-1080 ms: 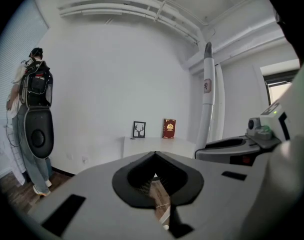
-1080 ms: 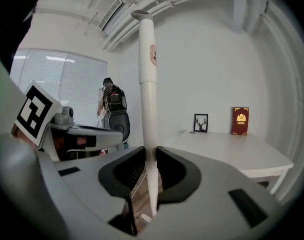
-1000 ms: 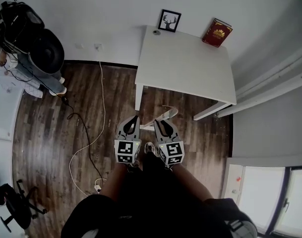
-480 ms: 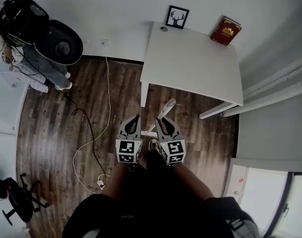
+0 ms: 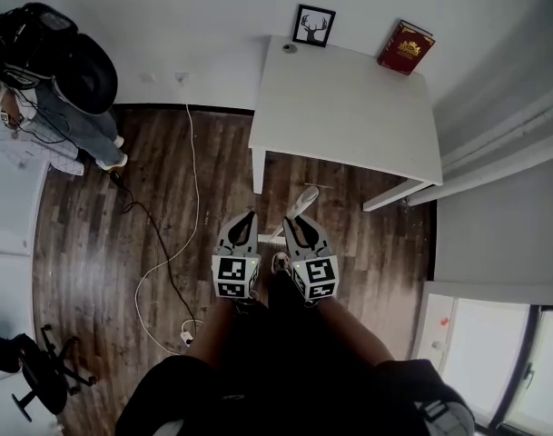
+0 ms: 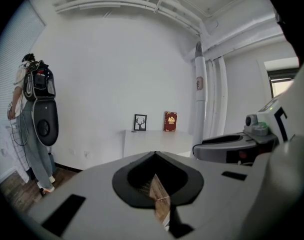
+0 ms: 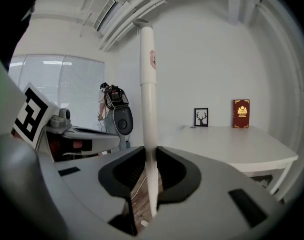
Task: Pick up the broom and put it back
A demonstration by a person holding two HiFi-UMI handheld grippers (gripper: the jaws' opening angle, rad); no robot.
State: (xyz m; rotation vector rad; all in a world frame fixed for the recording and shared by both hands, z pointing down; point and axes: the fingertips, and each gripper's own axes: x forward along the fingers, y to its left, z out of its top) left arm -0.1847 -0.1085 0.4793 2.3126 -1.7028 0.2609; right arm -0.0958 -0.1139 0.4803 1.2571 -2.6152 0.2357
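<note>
Clamping the broom handle (image 7: 148, 99) in the right gripper (image 7: 151, 159), pads pressing on the white pole from both sides. Holding that pole upright, long axis running floor to ceiling, top end rising well above the gripper and lower end dropping toward the wood floor (image 5: 103, 243). Carrying the left gripper (image 6: 155, 156) clenched on nothing, just beside the right one and at like height, with the handle showing off to its right. Standing before the white tabletop (image 5: 349, 107), near one of its legs, facing the wall. Finding no container anywhere; only a red book (image 5: 403, 46) and a framed deer picture (image 5: 312, 24) leaning at the tabletop's back edge. Judging the pick-up as done and the putting-back as not yet done: the right hand doing the carrying, the left hand waiting close by for a second hold on the pole if wanted.
</note>
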